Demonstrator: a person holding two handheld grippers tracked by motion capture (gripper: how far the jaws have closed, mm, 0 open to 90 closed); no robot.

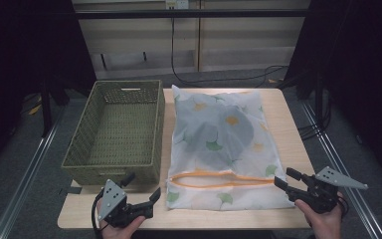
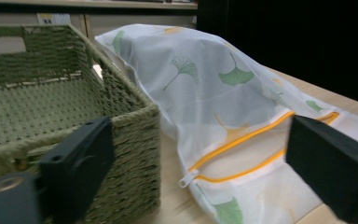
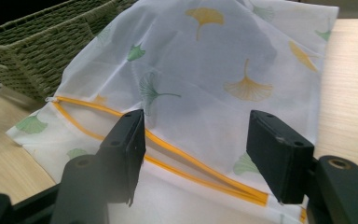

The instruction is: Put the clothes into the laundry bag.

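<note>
A white mesh laundry bag (image 1: 224, 144) printed with green and yellow leaves lies flat on the wooden table (image 1: 288, 114), a dark garment showing through it. Its orange zipper (image 1: 224, 179) runs across the near end and gapes a little; the pull (image 2: 188, 178) sits at the basket side. My left gripper (image 1: 142, 191) is open at the table's near left edge, just left of the bag's corner. My right gripper (image 1: 286, 179) is open at the bag's near right corner, nothing between its jaws. The bag (image 3: 205, 79) and zipper (image 3: 186, 161) lie beyond the right jaws.
A green woven basket (image 1: 117, 132) stands on the left of the table, touching the bag's left side, with nothing inside. Its near corner (image 2: 135, 140) is close to my left gripper. Dark floor and cables lie beyond the table.
</note>
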